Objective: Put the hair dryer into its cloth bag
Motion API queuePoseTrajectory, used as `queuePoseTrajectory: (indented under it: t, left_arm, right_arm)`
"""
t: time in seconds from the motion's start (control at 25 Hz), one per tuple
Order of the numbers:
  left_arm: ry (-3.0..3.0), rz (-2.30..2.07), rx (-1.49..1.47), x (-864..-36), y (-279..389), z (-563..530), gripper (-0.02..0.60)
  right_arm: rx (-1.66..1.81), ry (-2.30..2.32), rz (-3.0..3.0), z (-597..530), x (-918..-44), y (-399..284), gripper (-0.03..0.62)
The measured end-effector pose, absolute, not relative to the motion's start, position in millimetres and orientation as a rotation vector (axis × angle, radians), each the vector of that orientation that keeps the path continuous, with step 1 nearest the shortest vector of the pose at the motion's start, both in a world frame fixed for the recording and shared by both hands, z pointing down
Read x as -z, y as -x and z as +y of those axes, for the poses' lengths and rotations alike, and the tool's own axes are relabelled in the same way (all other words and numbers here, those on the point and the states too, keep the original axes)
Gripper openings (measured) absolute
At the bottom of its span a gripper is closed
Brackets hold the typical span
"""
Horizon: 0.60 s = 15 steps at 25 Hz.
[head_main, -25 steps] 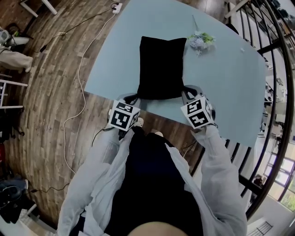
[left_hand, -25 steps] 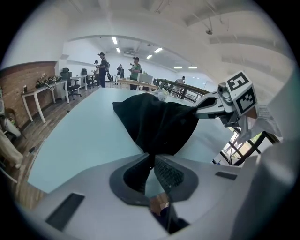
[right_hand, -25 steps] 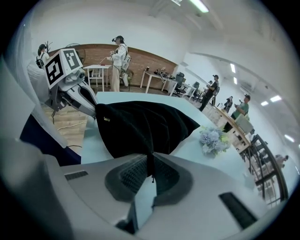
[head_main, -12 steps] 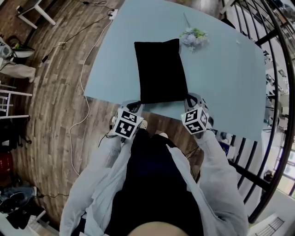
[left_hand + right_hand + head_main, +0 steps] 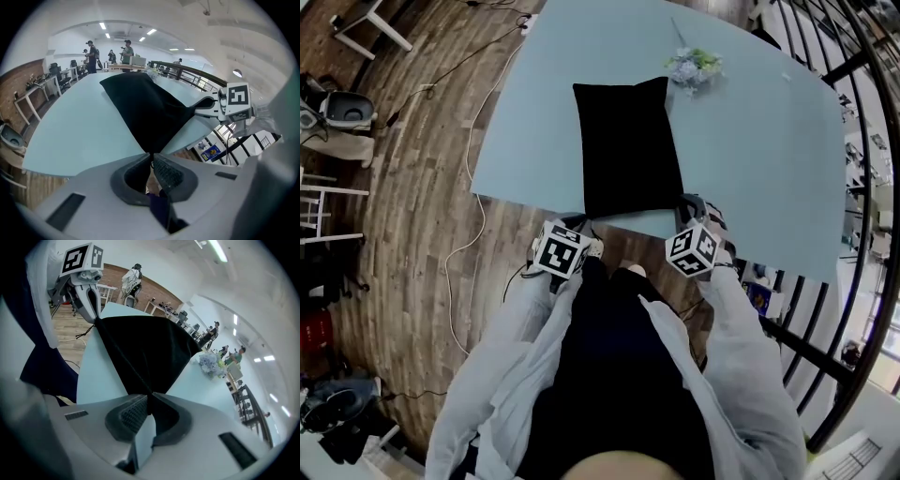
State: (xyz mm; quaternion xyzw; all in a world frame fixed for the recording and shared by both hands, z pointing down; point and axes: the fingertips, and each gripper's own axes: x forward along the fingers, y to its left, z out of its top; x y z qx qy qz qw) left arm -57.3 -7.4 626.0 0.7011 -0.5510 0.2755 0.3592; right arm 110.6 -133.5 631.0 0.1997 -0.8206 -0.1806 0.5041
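Left gripper [image 5: 151, 154]: jaws pinched on the bag's near corner
Cloth bag [image 5: 145, 108]: black, lying on the table, stretching away
Right gripper [image 5: 198, 107]: at the bag's other near corner
Table [image 5: 70, 126]: pale blue

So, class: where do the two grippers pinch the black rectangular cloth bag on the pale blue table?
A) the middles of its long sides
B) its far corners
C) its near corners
C: the left gripper and right gripper each clamp a corner of the black cloth bag at its near edge.
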Motion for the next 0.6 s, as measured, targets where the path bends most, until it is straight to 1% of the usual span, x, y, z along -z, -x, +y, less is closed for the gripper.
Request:
queuePoseTrajectory:
  t: [0.2,0.36,0.4,0.56,0.6]
  left_arm:
    - [-1.825,-1.435,-0.701,-624,57,-6,0.037]
    - [-1.786,-1.401,-0.636,-624,54,-4,0.038]
    - [-1.778,-1.398,-0.624,-624,55,-4,0.049]
    - [-1.778,-1.386,-0.621,-622,61,2,0.137]
    - [-1.78,-1.378,-0.612,-620,62,3,0.144]
  right_arm:
    - [0.33,-0.492,-2.003,-134,-631,-110,0.021]
    - [0.117,-0.538,-2.056,-136,-632,-111,0.035]
    - [0.075,-0.545,-2.069,-137,-632,-112,0.045]
    - [-0.054,-0.585,-2.118,-137,-625,-121,0.102]
    - [-0.094,-0.608,-2.138,-138,-621,-124,0.112]
